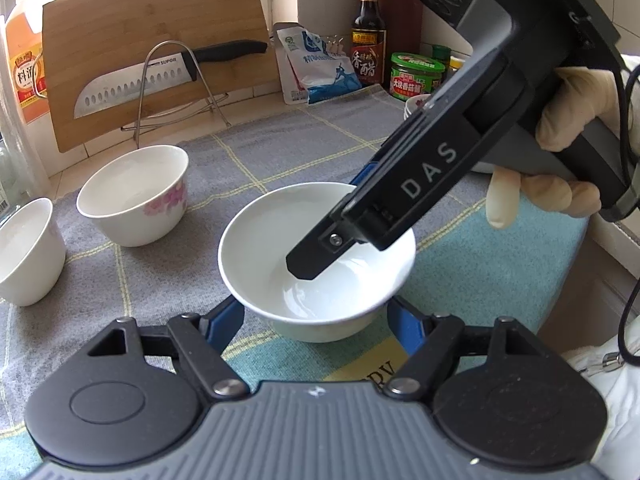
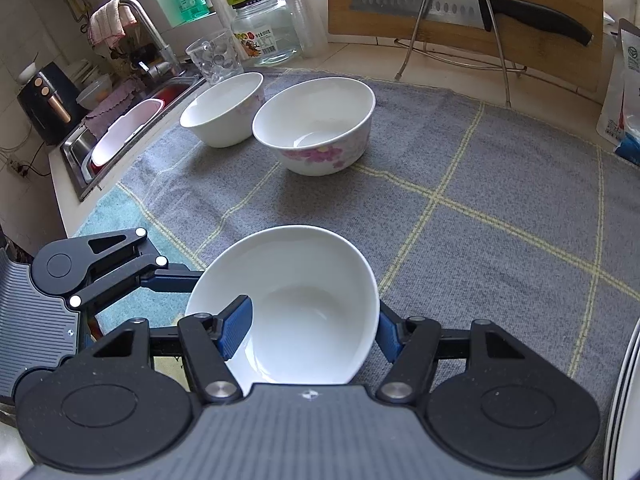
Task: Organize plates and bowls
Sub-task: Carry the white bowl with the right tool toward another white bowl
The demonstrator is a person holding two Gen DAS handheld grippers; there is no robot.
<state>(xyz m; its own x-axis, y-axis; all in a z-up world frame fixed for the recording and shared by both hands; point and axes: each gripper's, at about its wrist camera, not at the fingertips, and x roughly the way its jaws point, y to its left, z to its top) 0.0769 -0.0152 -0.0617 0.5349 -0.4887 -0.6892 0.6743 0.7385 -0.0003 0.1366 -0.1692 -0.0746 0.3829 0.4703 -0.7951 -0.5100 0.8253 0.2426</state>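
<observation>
Right gripper pinches plain white bowl's wall, left gripper wide around it; next, probably nest into floral bowl at 12 o'clock.

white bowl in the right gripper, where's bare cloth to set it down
The widest free patch is the grey checked cloth right of the flowered bowl, bordered behind by the cutting board stand. It is crowded toward the sink, where two bowls sit close together. The white bowl has the right gripper straddling its rim and the left gripper around its base.
</observation>
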